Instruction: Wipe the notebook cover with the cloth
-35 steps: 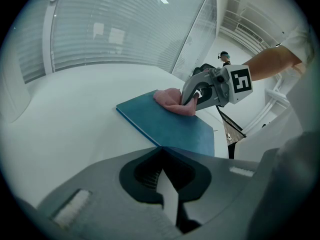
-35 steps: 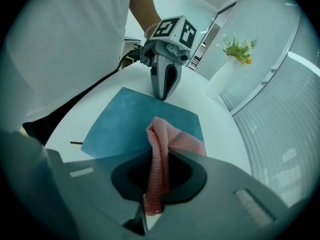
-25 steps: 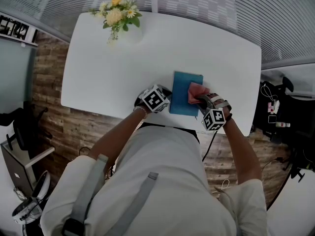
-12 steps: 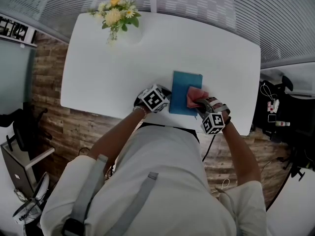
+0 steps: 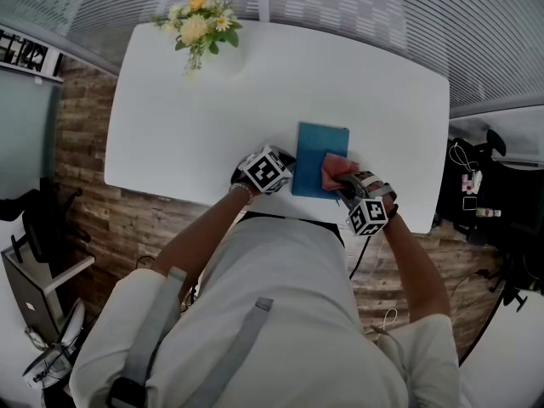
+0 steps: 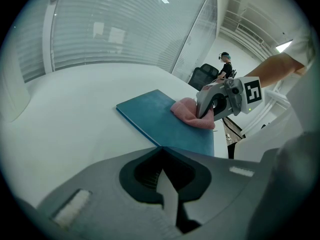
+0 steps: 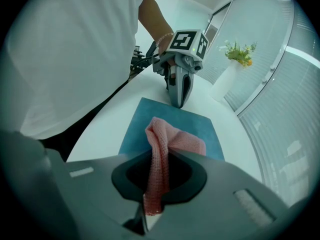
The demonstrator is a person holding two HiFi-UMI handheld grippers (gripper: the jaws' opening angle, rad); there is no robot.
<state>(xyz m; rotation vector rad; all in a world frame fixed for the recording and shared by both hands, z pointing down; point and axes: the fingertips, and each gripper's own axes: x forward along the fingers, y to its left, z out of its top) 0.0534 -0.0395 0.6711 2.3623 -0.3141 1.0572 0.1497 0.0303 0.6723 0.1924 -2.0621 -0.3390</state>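
A teal notebook (image 5: 314, 147) lies flat near the front edge of the white table (image 5: 170, 117). On its right half rests a pink cloth (image 5: 334, 170), and my right gripper (image 5: 342, 179) is shut on it. In the right gripper view the cloth (image 7: 167, 144) hangs out from between the jaws onto the notebook (image 7: 200, 129). My left gripper (image 5: 291, 168) is shut with nothing in it, its tip resting at the notebook's left edge. The left gripper view shows the notebook (image 6: 155, 114), the cloth (image 6: 192, 115) and the right gripper (image 6: 207, 115) pressing down on it.
A white vase of yellow flowers (image 5: 204, 24) stands at the table's far left corner. The table's front edge runs just below the notebook, over a wooden floor. Dark equipment (image 5: 476, 185) stands to the right. A person (image 6: 226, 64) is far off behind glass.
My right gripper has dragged the cloth a little toward me and to the left across the cover. The left gripper and the notebook have stayed put.
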